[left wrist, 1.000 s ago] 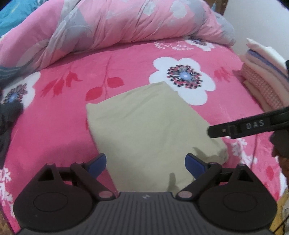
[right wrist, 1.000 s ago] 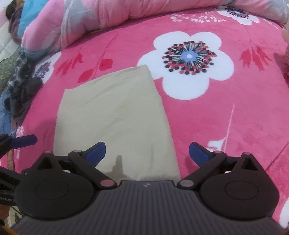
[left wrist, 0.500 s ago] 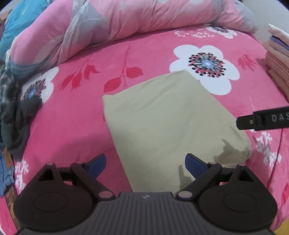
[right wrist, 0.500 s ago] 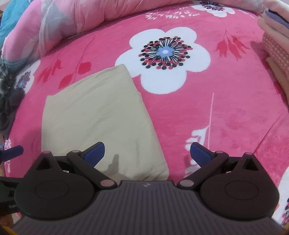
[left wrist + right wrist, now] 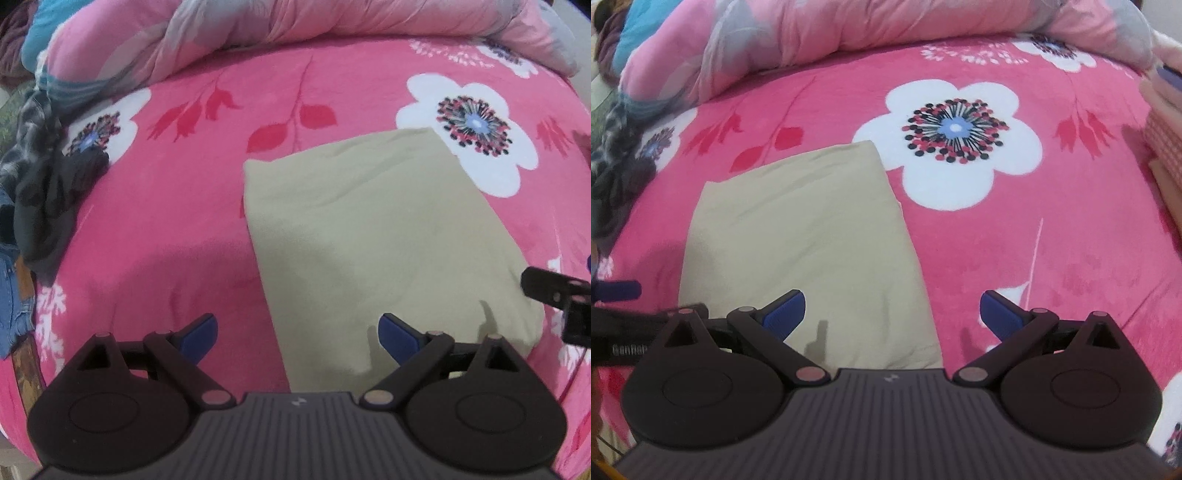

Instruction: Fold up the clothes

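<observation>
Flatly, the folded beige garment (image 5: 384, 243) lay as a neat rectangle on the pink flowered bedspread (image 5: 155, 266), toward its near edge, one far corner just touching a large white flower (image 5: 953, 140) in the print. The left gripper (image 5: 297, 334) hung over the garment's near left corner, blue-tipped fingers spread wide and holding nothing. The right gripper (image 5: 892, 312) hung over the near right corner, equally spread and empty, one finger above the cloth and the other above bare bedspread. Along the far edge of the bed ran a bunched pink quilt (image 5: 849, 40). Dark crumpled clothes (image 5: 44, 192) sat at the left edge, and a stack of folded pale clothes (image 5: 1163, 122) at the right edge.
</observation>
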Motion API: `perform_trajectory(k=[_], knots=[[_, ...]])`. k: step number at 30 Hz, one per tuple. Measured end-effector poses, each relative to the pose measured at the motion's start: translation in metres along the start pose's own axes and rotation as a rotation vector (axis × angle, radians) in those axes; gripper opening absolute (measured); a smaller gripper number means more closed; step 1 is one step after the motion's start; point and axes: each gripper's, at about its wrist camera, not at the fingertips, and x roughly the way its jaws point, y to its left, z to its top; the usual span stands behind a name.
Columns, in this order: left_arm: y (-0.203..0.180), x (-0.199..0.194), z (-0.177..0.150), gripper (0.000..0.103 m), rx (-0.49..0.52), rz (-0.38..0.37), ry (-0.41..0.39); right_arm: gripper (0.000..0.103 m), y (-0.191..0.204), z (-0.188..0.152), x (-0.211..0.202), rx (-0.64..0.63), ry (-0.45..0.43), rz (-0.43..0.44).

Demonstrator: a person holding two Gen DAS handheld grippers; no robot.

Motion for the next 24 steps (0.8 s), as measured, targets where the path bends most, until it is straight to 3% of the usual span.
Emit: perform_trajectory(k=[4, 9, 17, 20, 22, 24], knots=[[0.009, 0.012, 0.011, 0.095, -0.081, 0.0, 0.065, 0.101, 0.006, 0.002, 0.001, -0.047, -0.013, -0.049], [0.011, 0.017, 0.019, 0.096, -0.074, 0.049, 0.07, 0.101, 0.012, 0.005, 0.02, -0.104, 0.097, -0.146], [0.01, 0.023, 0.024, 0.097, -0.094, 0.061, 0.104, 0.097, 0.027, 0.011, 0.014, -0.194, -0.004, -0.06], [0.012, 0.025, 0.025, 0.097, -0.112, 0.064, 0.119, 0.087, 0.034, 0.019, 0.016, -0.259, -0.049, -0.024], [0.014, 0.026, 0.025, 0.097, -0.131, 0.066, 0.129, 0.073, 0.038, 0.026, 0.02, -0.298, -0.056, -0.009], [0.017, 0.027, 0.025, 0.097, -0.147, 0.068, 0.139, 0.068, 0.04, 0.03, 0.023, -0.318, -0.057, 0.007]])
